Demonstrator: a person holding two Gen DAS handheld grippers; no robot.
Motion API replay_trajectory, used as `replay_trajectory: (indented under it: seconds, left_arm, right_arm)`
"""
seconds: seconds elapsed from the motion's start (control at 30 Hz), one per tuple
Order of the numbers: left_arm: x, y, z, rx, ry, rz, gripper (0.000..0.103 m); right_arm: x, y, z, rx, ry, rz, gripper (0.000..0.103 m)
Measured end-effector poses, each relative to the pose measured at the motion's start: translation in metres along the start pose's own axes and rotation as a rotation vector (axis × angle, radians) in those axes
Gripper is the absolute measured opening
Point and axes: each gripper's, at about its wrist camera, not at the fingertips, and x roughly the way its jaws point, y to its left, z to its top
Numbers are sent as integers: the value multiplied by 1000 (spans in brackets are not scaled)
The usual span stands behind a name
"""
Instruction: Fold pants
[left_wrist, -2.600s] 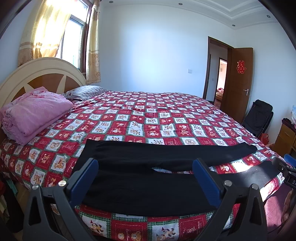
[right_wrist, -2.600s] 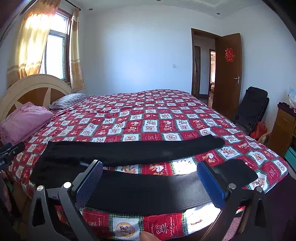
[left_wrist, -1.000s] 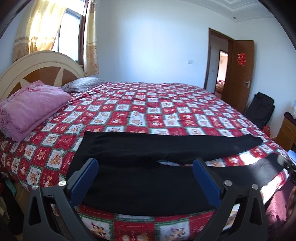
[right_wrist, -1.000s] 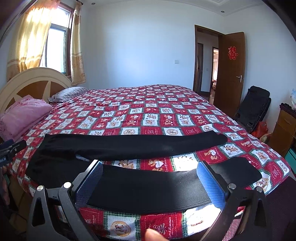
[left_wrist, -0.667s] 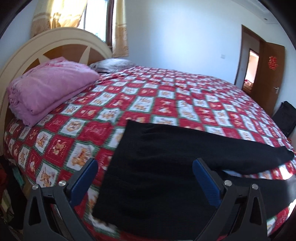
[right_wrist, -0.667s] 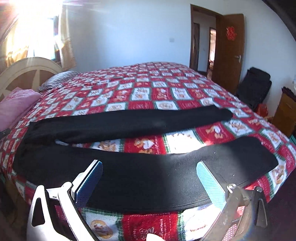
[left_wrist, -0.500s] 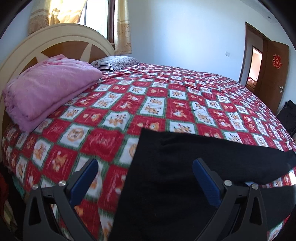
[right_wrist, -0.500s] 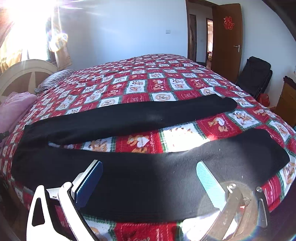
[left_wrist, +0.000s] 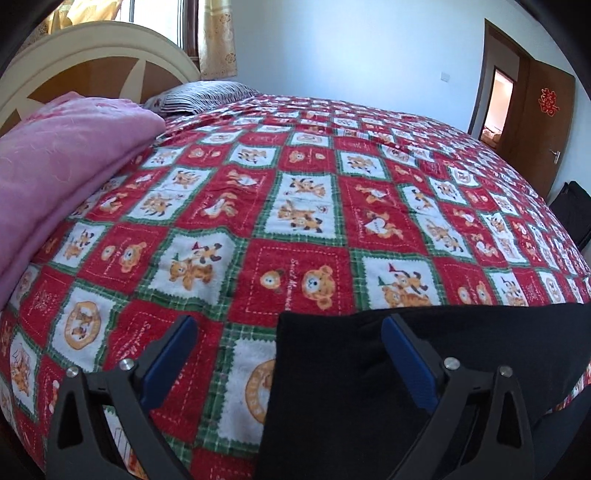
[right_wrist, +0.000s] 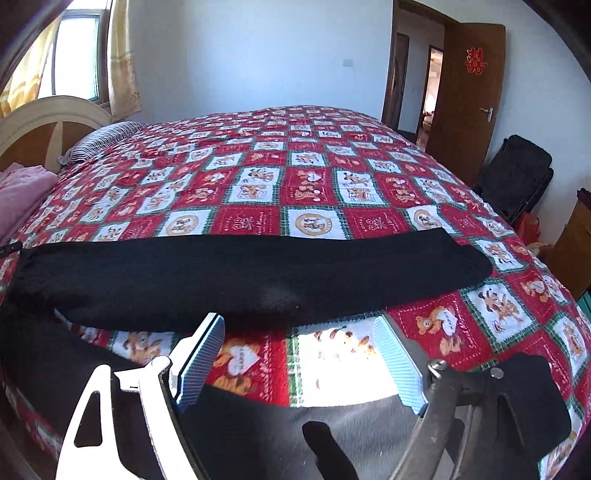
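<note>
Black pants (right_wrist: 243, 277) lie flat across the near side of the bed, waist to the left, legs spread apart to the right. In the left wrist view the waist end (left_wrist: 332, 387) fills the lower right. My left gripper (left_wrist: 290, 360) is open, low over the waistband's far left corner, which lies between its blue pads. My right gripper (right_wrist: 299, 358) is open, low over the gap between the two legs, with the near leg (right_wrist: 295, 435) under it and the far leg just beyond the pads.
The bed has a red, green and white cartoon quilt (left_wrist: 303, 206). A folded pink blanket (left_wrist: 62, 155) and striped pillow (left_wrist: 199, 94) lie by the headboard at left. A black chair (right_wrist: 517, 177) and wooden cabinet (right_wrist: 576, 240) stand right of the bed.
Both grippers have dropped and moved forward close to the pants. The left one has swung left to the waistband corner; the right one has moved in over the near leg.
</note>
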Motion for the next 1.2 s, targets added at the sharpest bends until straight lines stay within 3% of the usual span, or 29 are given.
replay_trajectory:
  seconds: [0.3, 0.33, 0.67, 0.7, 0.77, 0.83, 1.07, 1.2]
  left_arm:
    - [20, -9, 6, 66, 43, -69, 69]
    - [22, -10, 7, 73, 45, -71, 64]
    - [34, -11, 3, 80, 80, -97, 48]
    - [33, -10, 2, 77, 75, -105, 45]
    - [34, -8, 1, 69, 71, -124, 29]
    - [35, -5, 2, 52, 71, -152, 24]
    - [36, -5, 0, 36, 65, -172, 21]
    - [39, -3, 0, 26, 72, -185, 21]
  right_arm:
    - [38, -20, 24, 47, 44, 12, 61]
    - [41, -24, 27, 60, 51, 18, 60]
    - [72, -101, 69, 228, 67, -26, 59]
    - [75, -109, 73, 246, 69, -35, 58]
    - [79, -123, 80, 262, 62, -69, 56]
    - [83, -136, 87, 259, 55, -112, 56]
    - [105, -185, 99, 319, 98, -118, 54]
    - [131, -206, 100, 345, 181, -53, 54]
